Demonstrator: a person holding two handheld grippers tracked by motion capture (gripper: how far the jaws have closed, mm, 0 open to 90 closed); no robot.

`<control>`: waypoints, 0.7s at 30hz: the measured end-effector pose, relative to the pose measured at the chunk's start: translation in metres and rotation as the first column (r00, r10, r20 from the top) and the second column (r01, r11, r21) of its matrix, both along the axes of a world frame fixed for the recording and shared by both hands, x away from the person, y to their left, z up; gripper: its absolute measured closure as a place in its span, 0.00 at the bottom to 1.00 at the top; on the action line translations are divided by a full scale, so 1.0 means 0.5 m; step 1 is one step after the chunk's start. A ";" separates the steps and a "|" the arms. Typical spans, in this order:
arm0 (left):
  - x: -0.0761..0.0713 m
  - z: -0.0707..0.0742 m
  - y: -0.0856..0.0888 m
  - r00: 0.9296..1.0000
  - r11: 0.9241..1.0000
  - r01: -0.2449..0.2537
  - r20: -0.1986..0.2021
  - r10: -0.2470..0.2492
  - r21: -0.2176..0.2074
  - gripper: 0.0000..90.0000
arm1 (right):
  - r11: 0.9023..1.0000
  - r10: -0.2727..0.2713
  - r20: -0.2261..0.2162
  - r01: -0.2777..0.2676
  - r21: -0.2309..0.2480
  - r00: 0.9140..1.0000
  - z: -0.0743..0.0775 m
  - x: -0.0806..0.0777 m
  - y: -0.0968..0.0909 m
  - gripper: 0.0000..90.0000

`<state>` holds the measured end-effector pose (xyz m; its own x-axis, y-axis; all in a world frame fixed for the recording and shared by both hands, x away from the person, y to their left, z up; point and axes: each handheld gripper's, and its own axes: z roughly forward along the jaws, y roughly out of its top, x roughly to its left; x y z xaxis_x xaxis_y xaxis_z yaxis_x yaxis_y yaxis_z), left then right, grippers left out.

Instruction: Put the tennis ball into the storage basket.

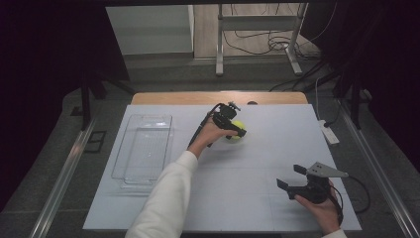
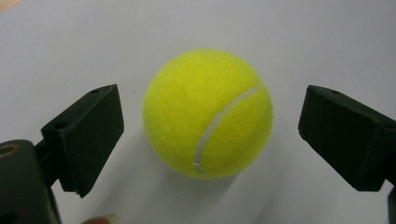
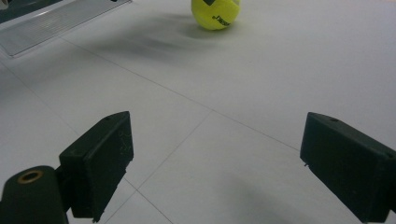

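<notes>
White sheeting is covering the surface, with a wooden edge showing at its far side and cables and a metal stand lying on the floor beyond. On this sheet a yellow tennis ball is resting toward the far middle, and it is being straddled by the left tool, which is being held out over it by a white-sleeved arm. In the left gripper view the ball is being framed squarely between the two black jaws, which are standing wide, with a clear gap of white sheet showing on each side of the ball, so no contact is being made yet. The ball is lying directly ahead of this tool and centred in its opening; being round, it is offering no long axis to line up with, so only a closing of the jaws is judged to be needed for a grasp. The right tool is being held low at the near right corner, well apart from the ball, its jaws also standing wide and holding nothing. From the right gripper view the ball is being seen far off at the top, with bare sheet lying between. A clear plastic tray is lying at the left of the sheet, apart from the ball, and is likely being kept as the drop place.
</notes>
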<state>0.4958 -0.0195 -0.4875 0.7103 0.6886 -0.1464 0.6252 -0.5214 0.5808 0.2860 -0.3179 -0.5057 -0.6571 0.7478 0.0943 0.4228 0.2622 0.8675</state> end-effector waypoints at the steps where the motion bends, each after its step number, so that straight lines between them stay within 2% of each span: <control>1: 0.000 -0.002 -0.001 1.000 1.000 0.000 -0.001 0.000 -0.001 0.09 | 1.000 0.000 0.000 0.000 0.000 1.000 0.000 0.000 0.000 0.11; 11: 0.003 -0.015 -0.009 1.000 1.000 -0.007 -0.008 0.007 0.024 0.12 | 1.000 0.000 -0.002 0.000 0.000 1.000 0.000 0.000 0.000 0.11; 17: -0.001 -0.015 -0.013 1.000 0.999 -0.024 0.002 0.024 0.040 0.27 | 1.000 0.000 -0.002 0.000 0.000 1.000 0.000 0.000 0.000 0.11; 21: -0.003 -0.013 -0.017 1.000 0.998 -0.022 0.011 0.021 0.057 0.29 | 1.000 -0.001 -0.001 0.001 -0.001 1.000 0.000 0.000 0.000 0.11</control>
